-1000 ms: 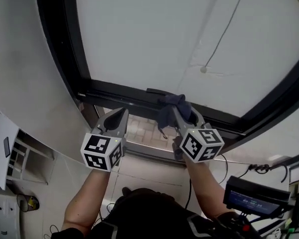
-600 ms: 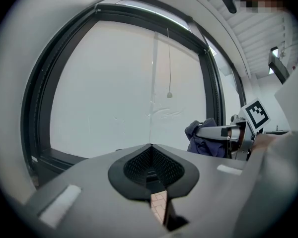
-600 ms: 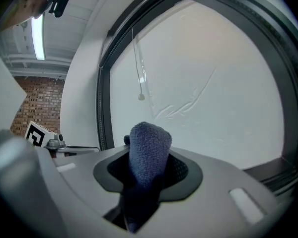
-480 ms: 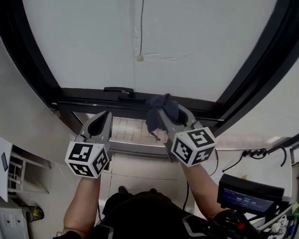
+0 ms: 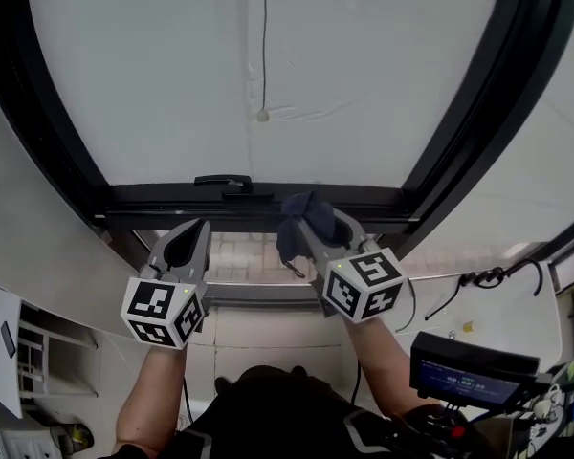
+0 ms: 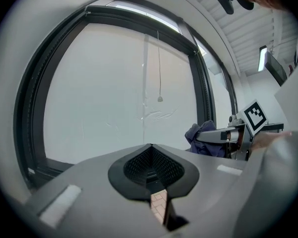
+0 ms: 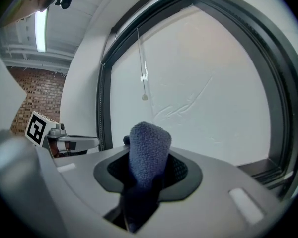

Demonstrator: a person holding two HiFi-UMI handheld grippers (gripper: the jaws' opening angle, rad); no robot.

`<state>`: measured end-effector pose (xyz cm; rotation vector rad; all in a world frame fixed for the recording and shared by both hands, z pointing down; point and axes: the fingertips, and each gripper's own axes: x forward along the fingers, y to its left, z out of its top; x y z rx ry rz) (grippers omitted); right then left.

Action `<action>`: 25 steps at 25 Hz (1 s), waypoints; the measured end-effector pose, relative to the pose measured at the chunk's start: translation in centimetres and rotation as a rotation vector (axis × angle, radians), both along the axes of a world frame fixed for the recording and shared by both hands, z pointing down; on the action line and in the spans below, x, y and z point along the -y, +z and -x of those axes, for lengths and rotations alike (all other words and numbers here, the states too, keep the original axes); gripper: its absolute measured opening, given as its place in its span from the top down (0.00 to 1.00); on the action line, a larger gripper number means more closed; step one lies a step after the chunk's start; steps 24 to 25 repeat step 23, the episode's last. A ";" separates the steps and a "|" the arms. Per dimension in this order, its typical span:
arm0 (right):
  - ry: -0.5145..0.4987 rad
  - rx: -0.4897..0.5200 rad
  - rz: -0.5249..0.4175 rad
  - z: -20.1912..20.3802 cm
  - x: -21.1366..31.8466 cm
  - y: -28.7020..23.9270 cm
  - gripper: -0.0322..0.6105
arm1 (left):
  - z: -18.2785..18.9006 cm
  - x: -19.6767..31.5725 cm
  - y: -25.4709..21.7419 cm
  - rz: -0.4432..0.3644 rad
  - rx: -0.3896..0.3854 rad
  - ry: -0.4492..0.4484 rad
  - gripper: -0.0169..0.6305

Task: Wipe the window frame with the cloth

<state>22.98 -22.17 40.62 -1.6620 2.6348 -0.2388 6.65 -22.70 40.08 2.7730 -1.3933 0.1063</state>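
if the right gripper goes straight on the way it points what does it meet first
Probably the white window pane just above the black frame's bottom rail, with the cloth held in the right gripper touching first. How far off is unclear.

The cloth was dark blue fabric, coarse-knit and rough. The window frame looked smooth, black and faintly glossy. The left claw was matt grey plastic with ribbed black pads.
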 end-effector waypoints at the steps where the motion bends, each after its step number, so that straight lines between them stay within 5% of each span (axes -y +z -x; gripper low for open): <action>1: 0.009 0.002 -0.005 0.3 -0.1 -0.2 0.74 | 0.3 -0.1 0.0 -0.004 0.000 0.012 0.98; 25: 0.063 0.009 0.000 3.6 -2.4 -0.3 0.74 | 4.2 -2.2 1.3 0.032 -0.034 0.047 0.98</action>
